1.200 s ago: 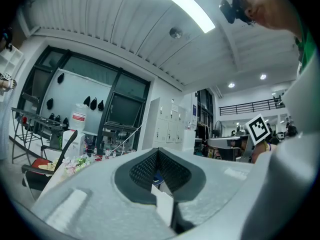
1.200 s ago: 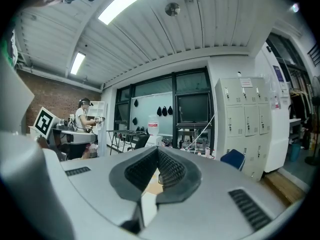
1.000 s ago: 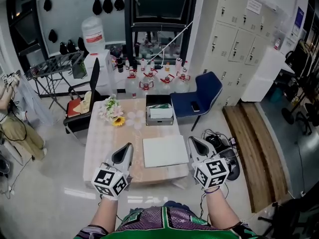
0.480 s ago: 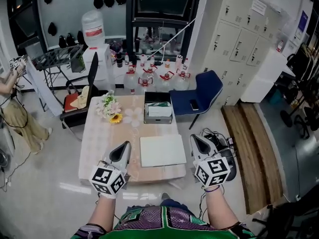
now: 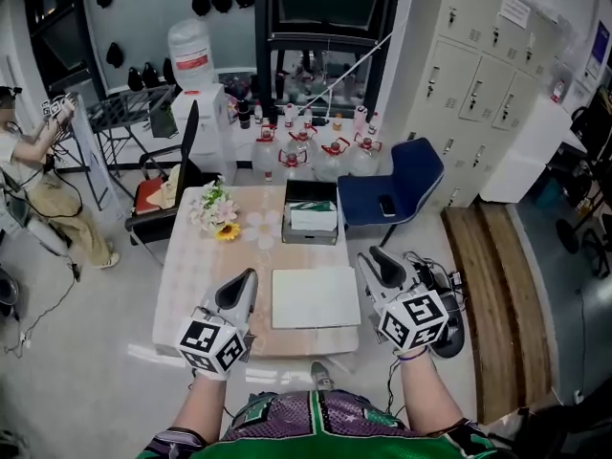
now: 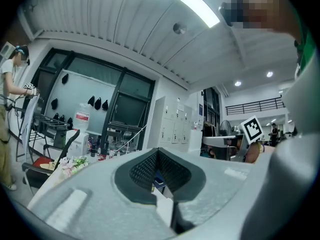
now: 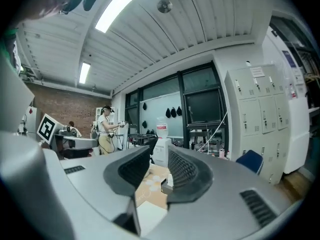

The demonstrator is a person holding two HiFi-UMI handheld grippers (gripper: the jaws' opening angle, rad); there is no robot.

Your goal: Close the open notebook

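The white notebook (image 5: 316, 297) lies flat on the pale table (image 5: 196, 285) near its front edge, showing as one plain slab. My left gripper (image 5: 245, 277) hovers over the table just left of the notebook, its jaws meeting at the tips (image 6: 158, 150) with nothing in them. My right gripper (image 5: 368, 254) is off the notebook's right edge, at the table's side. Its jaws (image 7: 160, 156) are opening, with a clear gap and nothing between them. The notebook's corner (image 7: 150, 215) shows low in that gap.
A bunch of flowers (image 5: 215, 213) and an open box of papers (image 5: 313, 220) stand at the table's far end. A blue chair (image 5: 397, 185) is at the back right and a black chair (image 5: 163, 199) at the left. Cables and a dark bag (image 5: 440, 290) lie on the floor beside my right gripper. A person (image 5: 38, 180) stands far left.
Both grippers have drifted a little beside the notebook while the head view shifted. The right gripper's jaws have parted. The notebook lies as before.
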